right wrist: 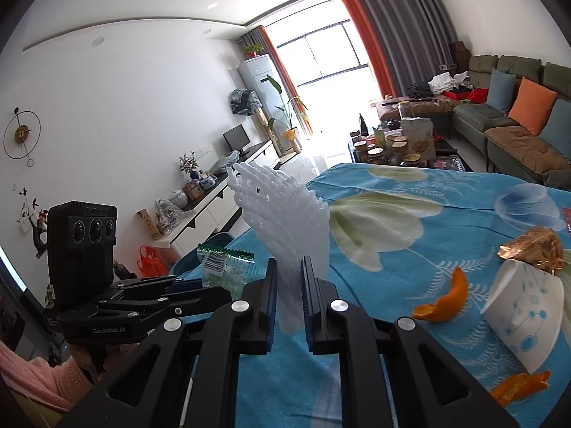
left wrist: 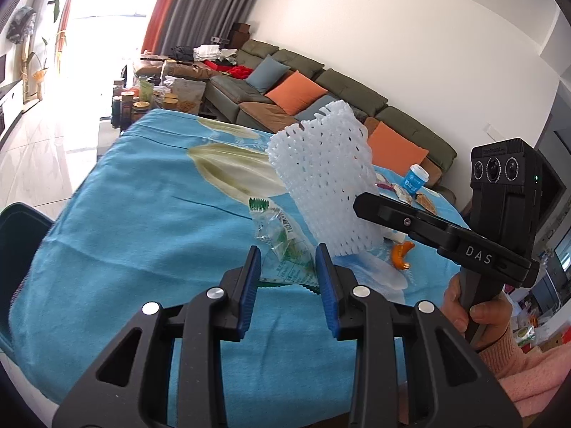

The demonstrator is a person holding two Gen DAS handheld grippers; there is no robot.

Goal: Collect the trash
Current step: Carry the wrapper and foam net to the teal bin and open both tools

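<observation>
Now each gripper clamps trash: foam net (right wrist: 282,214), clear wrapper (left wrist: 285,249)

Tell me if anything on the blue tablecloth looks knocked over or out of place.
Yes. A white paper cup lies tipped on its side at the right, with orange peel scattered beside it and crumpled gold foil just behind.

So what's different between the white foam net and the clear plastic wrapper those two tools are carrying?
The white foam net is opaque, thick and meshed with holes; the clear plastic wrapper is thin, see-through and printed with green. The net stands upright, keeping its shape; the wrapper is crumpled and limp. The right gripper pinches the net; the left gripper holds the wrapper. Both are packaging waste lifted above the blue tablecloth.
</observation>
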